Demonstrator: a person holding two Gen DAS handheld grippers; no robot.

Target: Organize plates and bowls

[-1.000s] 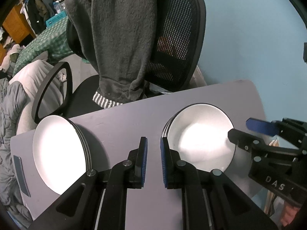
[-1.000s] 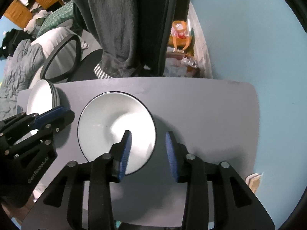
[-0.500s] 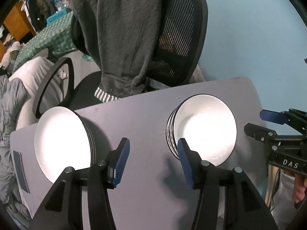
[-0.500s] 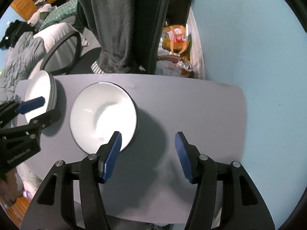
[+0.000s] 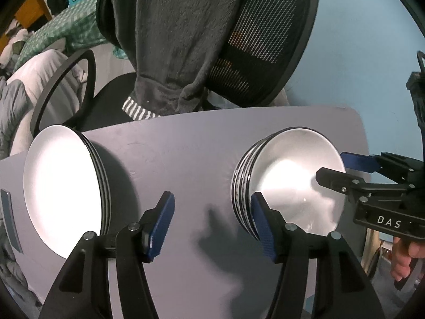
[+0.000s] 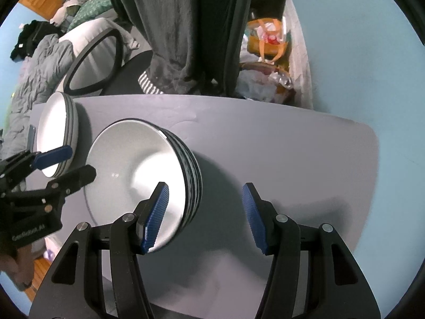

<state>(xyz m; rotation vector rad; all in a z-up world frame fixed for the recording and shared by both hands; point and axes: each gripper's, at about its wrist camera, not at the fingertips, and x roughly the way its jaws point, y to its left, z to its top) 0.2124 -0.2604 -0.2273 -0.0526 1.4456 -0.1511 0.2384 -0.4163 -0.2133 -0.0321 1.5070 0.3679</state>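
A stack of white bowls with dark rims [image 5: 292, 180] [image 6: 132, 175] stands on the grey table [image 5: 186, 154]. Left of it is a stack of white plates [image 5: 61, 186] [image 6: 53, 133]. My left gripper [image 5: 212, 223] points down between the two stacks. Its jaws are opening, with only bare table between them, and its right finger is beside the bowls' left wall. My right gripper [image 6: 205, 215] is open and straddles the bowls' right rim, with one pad over the bowl's inside and neither pad pressing. Each gripper shows in the other's view: the right gripper [image 5: 342, 170] and the left gripper [image 6: 66, 164].
An office chair [image 5: 265, 40] with a dark grey garment [image 5: 180, 40] draped over it stands behind the table. A blue wall [image 6: 358, 53] lies to the right. Bags of rubbish [image 6: 265, 61] sit on the floor behind the table. Bedding [image 5: 16, 101] lies at the left. A person's hand [image 5: 403, 260] holds the right gripper.
Both grippers have opened wider and sunk toward the table. The right gripper's left finger now hangs over the bowl's inside, and the left gripper's right finger has come beside the bowls.
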